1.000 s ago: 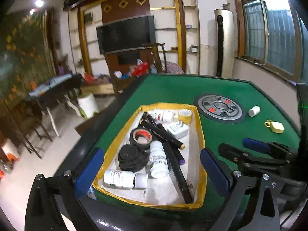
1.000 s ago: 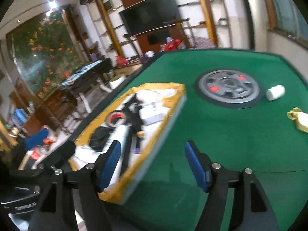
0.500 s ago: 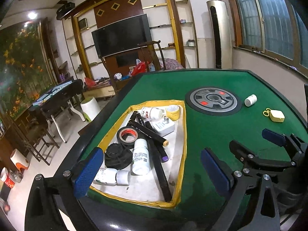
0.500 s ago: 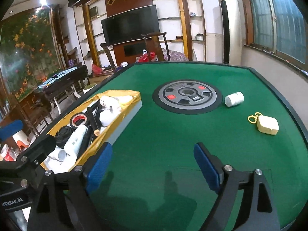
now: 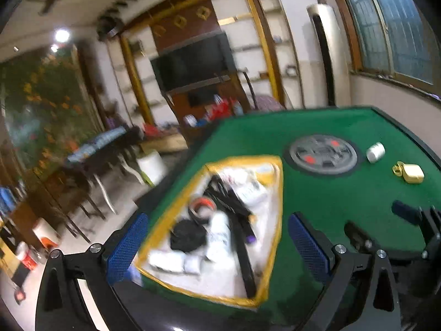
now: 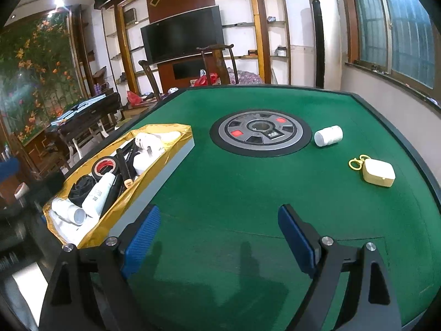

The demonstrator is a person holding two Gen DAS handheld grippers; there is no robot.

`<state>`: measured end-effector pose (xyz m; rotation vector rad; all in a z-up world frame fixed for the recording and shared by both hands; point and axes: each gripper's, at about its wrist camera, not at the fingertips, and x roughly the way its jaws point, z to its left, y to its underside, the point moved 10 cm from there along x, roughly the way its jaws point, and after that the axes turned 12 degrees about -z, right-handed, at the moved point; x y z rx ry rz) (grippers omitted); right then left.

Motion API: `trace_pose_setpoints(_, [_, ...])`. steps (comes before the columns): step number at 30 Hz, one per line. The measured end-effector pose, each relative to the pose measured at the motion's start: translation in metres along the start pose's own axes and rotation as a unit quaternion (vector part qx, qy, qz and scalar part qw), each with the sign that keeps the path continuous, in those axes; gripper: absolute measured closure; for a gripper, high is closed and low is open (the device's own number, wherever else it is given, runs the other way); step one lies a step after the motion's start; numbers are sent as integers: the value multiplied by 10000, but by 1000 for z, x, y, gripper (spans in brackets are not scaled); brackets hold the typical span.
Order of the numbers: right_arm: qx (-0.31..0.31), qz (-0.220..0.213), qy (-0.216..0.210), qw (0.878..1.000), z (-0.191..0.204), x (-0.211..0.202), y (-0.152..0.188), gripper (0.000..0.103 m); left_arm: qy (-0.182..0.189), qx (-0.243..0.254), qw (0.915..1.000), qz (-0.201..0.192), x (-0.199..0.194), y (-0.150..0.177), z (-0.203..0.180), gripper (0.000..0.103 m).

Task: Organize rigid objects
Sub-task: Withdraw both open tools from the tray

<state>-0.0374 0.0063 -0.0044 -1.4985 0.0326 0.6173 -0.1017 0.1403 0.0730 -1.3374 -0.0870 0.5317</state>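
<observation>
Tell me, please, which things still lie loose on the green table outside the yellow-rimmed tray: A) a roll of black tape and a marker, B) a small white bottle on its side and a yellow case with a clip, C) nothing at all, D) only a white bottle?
B: the small white bottle lies on its side beside the round centre panel, and the yellow case lies nearer, both outside the tray.

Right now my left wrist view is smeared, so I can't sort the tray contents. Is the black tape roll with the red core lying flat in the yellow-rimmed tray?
Observer: Roughly flat, hole up. The black tape roll with the red core sits in the yellow-rimmed tray, beside a black marker pen.
Operator: Is the right gripper carrying anything?
Observer: No. The right gripper has its fingers apart, with only the green felt table between them.
</observation>
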Motion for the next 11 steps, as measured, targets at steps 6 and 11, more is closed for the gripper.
trace_pose_setpoints(6, [18,-20,-39,10000,2,0,0,16,982,-299,9936,476,11,5,-23,1])
trace_pose_setpoints(11, [-137,39,-59,9999,9,1,5,16,508,-419,9941,864,27,32,-7,1])
